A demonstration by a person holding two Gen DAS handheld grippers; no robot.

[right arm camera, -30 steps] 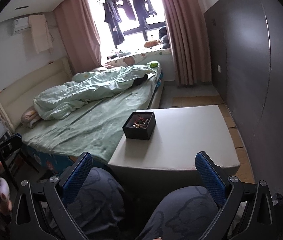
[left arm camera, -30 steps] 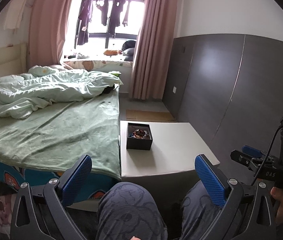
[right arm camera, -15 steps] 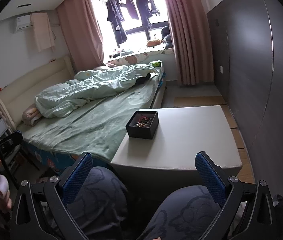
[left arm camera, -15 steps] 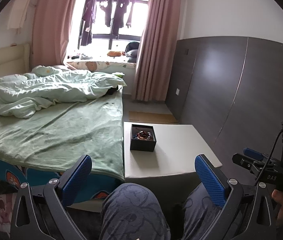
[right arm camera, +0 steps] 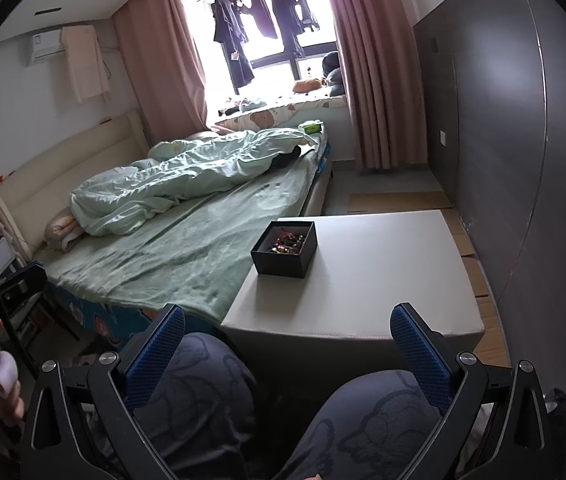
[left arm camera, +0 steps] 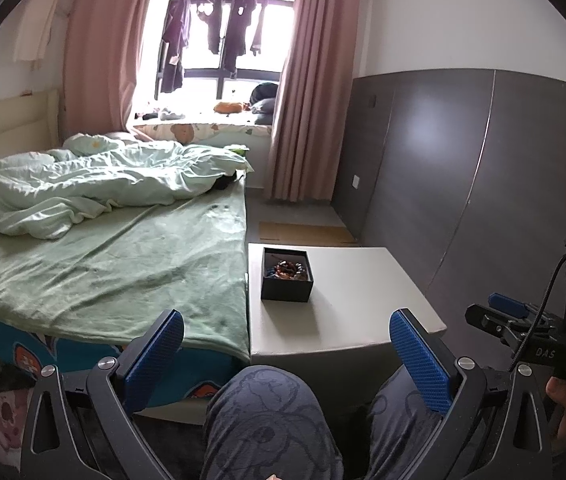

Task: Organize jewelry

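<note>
Two grippers, both spread wide with nothing between the blue pads, held low over the person's knees [left arm camera: 271, 412]. The left gripper [left arm camera: 287, 352] points at the near edge of a white table [left arm camera: 355, 312] that butts right up against the bed [left arm camera: 123, 264]. The right gripper [right arm camera: 287, 348] sits off to the side; from the left camera you can catch it at the right edge [left arm camera: 523, 328], and the only writing I can make out anywhere is "DAS" on its black body.

The jewelry box [right arm camera: 285, 248] is a small black open-top thing sitting on the far left part of the table, close to the bed side. Inside it is a tangled jewelry pile [right arm camera: 287, 241], reddish and dark beads mostly, too small to pick apart piece by piece. Neither gripper is anywhere near touching it.

Rest of the room: rumpled pale green duvet [left arm camera: 95, 184] on the bed, pink curtains [left arm camera: 307, 92], dark clothes hanging [right arm camera: 259, 24] in the window, an air conditioner [right arm camera: 45, 46] up on the wall with a cloth draped over it.
</note>
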